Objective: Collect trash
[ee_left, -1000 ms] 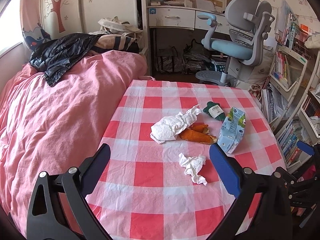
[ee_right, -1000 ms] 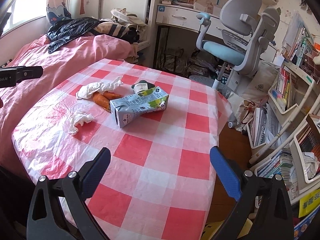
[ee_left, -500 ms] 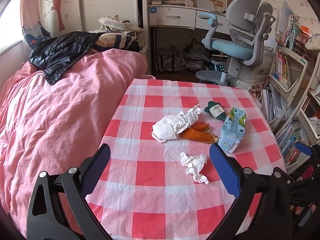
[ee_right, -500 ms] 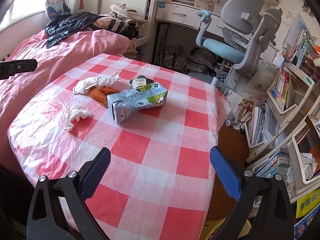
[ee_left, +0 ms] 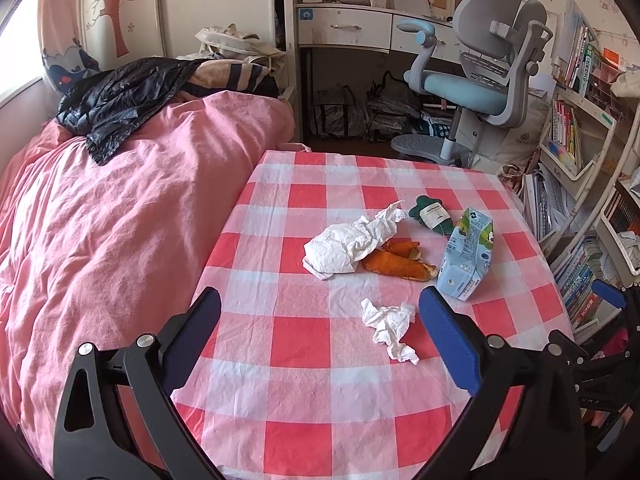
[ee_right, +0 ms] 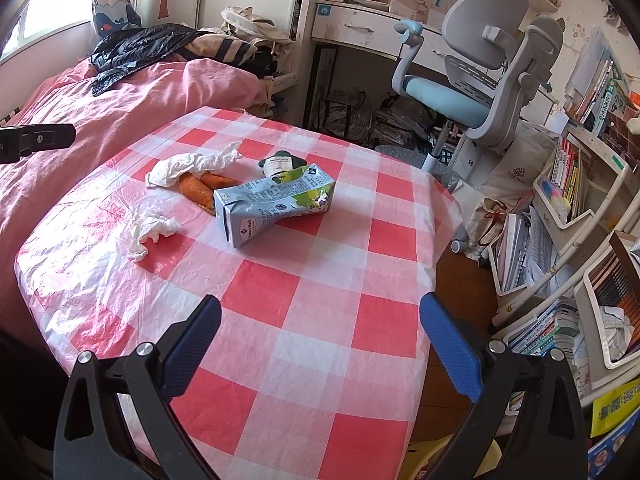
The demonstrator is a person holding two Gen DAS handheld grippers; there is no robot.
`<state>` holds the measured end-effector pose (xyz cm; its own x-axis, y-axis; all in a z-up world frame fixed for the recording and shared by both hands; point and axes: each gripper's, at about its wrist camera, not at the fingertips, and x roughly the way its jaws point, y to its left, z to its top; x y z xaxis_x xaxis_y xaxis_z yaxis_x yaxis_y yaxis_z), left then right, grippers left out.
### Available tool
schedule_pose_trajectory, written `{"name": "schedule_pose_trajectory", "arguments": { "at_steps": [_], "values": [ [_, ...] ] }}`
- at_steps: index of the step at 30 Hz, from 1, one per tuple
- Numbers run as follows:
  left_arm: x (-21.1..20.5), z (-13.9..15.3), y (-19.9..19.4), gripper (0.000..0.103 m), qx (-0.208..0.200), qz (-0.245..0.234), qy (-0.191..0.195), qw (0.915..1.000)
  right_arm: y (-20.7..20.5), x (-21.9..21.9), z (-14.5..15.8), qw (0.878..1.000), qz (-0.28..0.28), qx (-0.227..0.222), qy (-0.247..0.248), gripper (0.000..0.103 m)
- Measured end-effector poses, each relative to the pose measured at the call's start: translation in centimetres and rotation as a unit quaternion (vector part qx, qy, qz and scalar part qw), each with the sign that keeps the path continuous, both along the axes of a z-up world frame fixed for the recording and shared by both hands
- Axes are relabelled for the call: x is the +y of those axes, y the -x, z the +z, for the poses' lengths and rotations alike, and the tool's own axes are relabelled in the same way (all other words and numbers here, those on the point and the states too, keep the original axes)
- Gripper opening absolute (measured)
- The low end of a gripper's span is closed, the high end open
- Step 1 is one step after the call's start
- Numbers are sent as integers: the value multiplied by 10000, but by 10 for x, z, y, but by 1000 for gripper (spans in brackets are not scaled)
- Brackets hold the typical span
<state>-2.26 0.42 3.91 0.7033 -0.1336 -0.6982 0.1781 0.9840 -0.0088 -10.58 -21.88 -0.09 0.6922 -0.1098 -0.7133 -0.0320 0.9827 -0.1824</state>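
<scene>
Two hand-held grippers with black frames and blue finger pads hover above a table covered in a red-and-white checked plastic cloth (ee_left: 304, 344). The left gripper (ee_left: 320, 320) has its jaws spread wide and holds nothing, touching nothing. The right gripper (ee_right: 320, 324) is likewise spread wide and empty, above the near part of the cloth.

The trash lies in a loose group toward the far middle of the table. A small crumpled white tissue (ee_left: 390, 326) sits nearest, between the left gripper's fingers in its view. Farther off lies a larger crumpled white paper napkin (ee_left: 348, 242), its edge draped over orange carrot pieces (ee_left: 398, 264). Just right of the carrots, a crushed pale-blue and green drink carton (ee_right: 276, 204) lies on its side. Behind it rests a small dark green packet with a white label (ee_left: 432, 216).

A bed with a pink duvet (ee_left: 104, 224) stands to the left of the table, and a grey and light-blue desk chair (ee_right: 476, 80) beyond it.
</scene>
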Motion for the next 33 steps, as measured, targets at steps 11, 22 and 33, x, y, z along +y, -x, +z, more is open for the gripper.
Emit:
{"name": "schedule_pose_trajectory", "arguments": {
  "at_steps": [11,22,33],
  "values": [
    [0,-1,-1,96,33,-3,35,10000,0,0,0,10000,1,4,-3,95],
    [1,-1,-2,96,45,2,36,10000,0,0,0,10000,0,-1,-10,95],
    [0,-2,-1,96,38,0,17,10000,0,0,0,10000,5,1,-11,95]
  ]
}}
